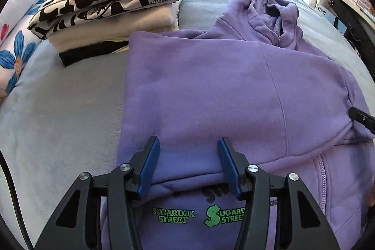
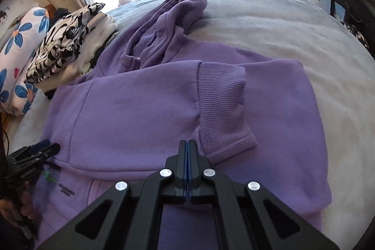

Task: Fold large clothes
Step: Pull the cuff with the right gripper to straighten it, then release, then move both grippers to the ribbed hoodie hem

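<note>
Mostly flat now: the purple hoodie (image 1: 211, 90) lies spread on the grey bed (image 1: 58, 114), both sleeves folded in across the body, hood (image 1: 269, 8) bunched at the far end.

Left wrist view: my left claw (image 1: 188, 144) hangs over the hoodie's near left part, jaws standing moderately apart with nothing between the blue pads (image 1: 150, 168); whether the tips touch the cloth I cannot tell. Under it, green print reading "SUGARDUK STREET" (image 1: 173, 214) shows on the chest, and a zipper (image 1: 320, 179) runs down to its right. Only this view shows the print legibly. At the right edge a black tip of my right claw (image 1: 361, 119) pokes in over the sleeve.

Right wrist view: my right claw (image 2: 187, 144) has its jaws pressed together, pads face to face, no fabric caught. It sits just beside the ribbed cuff (image 2: 222, 109) of the folded sleeve, a detail the left view misses entirely. At lower left my left claw (image 2: 39, 149) appears from the side, a hand (image 2: 16, 207) gripping its handle.

Both views show the stack of folded clothes (image 1: 105, 3), black-and-white patterned piece on top, at the hoodie's far left, beside a blue-flowered pillow (image 2: 21, 50).
</note>
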